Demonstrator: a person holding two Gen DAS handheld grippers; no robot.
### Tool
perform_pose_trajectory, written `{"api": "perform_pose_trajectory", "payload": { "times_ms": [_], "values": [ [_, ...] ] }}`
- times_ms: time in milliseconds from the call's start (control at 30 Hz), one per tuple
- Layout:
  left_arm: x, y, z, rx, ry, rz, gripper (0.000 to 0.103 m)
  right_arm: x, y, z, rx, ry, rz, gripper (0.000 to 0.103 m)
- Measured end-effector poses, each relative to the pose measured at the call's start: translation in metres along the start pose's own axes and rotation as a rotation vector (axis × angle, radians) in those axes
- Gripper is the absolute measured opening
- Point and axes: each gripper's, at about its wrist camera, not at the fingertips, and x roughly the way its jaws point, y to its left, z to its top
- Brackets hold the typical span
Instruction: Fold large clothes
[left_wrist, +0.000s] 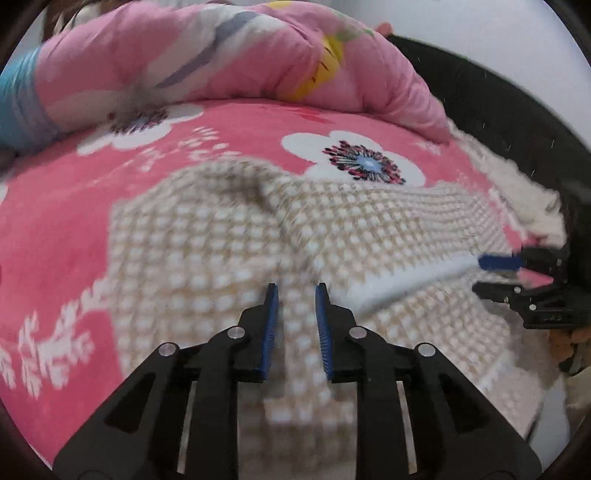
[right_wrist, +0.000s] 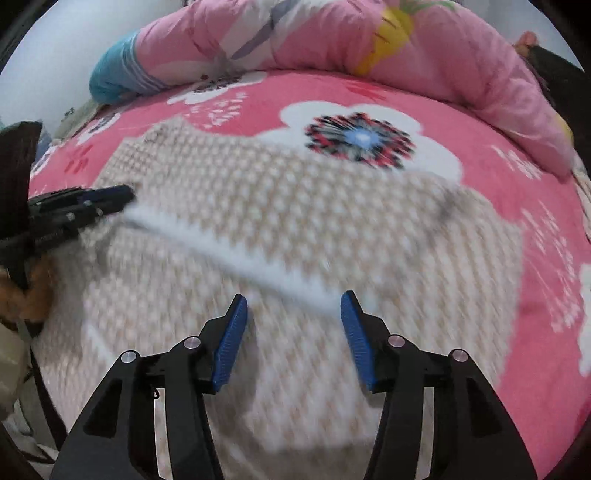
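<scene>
Beige-and-white checked garment (left_wrist: 229, 251) on a pink bedspread (left_wrist: 55, 221) with white flowers.

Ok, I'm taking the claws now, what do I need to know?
Left claw: nearly closed over the checked garment; whether it grips is unclear.
Right claw: open, empty, just above the white edge.
The garment lies rumpled on the pink flowered bedspread, with the white edge running across it between the claws.
Pictures are blurry. Folding looks barely started, so most folds are left.
</scene>
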Motion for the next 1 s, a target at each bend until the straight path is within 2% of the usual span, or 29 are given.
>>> {"api": "perform_pose_trajectory", "payload": {
  "times_ms": [67, 133, 167, 200, 367, 500, 667, 733, 833, 933, 1000],
  "values": [
    [-0.020, 0.005, -0.004, -0.038, -0.035, 0.017, 0.023, -0.031, -0.001, -0.010, 0.035, -0.055, 0.021, 0.053],
    [-0.046, 0.006, -0.009, -0.062, -0.088, 0.018, 0.031, -0.061, 0.003, -0.022, 0.046, -0.126, 0.051, 0.066],
    [-0.065, 0.008, -0.015, -0.091, -0.124, 0.014, 0.038, -0.077, 0.008, -0.032, 0.047, -0.165, 0.049, 0.079],
    [-0.076, 0.009, -0.020, -0.112, -0.146, 0.015, 0.046, -0.085, 0.012, -0.038, 0.046, -0.183, 0.046, 0.082],
    [-0.122, 0.012, -0.056, -0.218, -0.212, 0.068, 0.062, -0.097, 0.033, -0.079, 0.053, -0.184, 0.038, 0.088],
    [-0.134, 0.006, -0.088, -0.205, -0.192, 0.151, 0.070, -0.089, 0.054, -0.111, 0.041, -0.163, 0.008, 0.089],
    [-0.125, -0.005, -0.122, -0.139, -0.125, 0.244, 0.070, -0.043, 0.061, -0.138, 0.082, -0.068, 0.043, 0.090],
    [-0.123, -0.005, -0.132, -0.136, -0.117, 0.255, 0.070, -0.038, 0.064, -0.145, 0.070, -0.104, 0.031, 0.093],
    [-0.122, 0.002, -0.144, -0.163, -0.124, 0.261, 0.068, -0.039, 0.064, -0.145, 0.071, -0.101, 0.034, 0.094],
    [-0.122, 0.017, -0.146, -0.216, -0.145, 0.237, 0.059, -0.038, 0.063, -0.145, 0.067, -0.097, 0.037, 0.095],
    [-0.120, 0.028, -0.144, -0.254, -0.153, 0.213, 0.050, -0.038, 0.063, -0.145, 0.066, -0.098, 0.035, 0.095]
  ]
}}
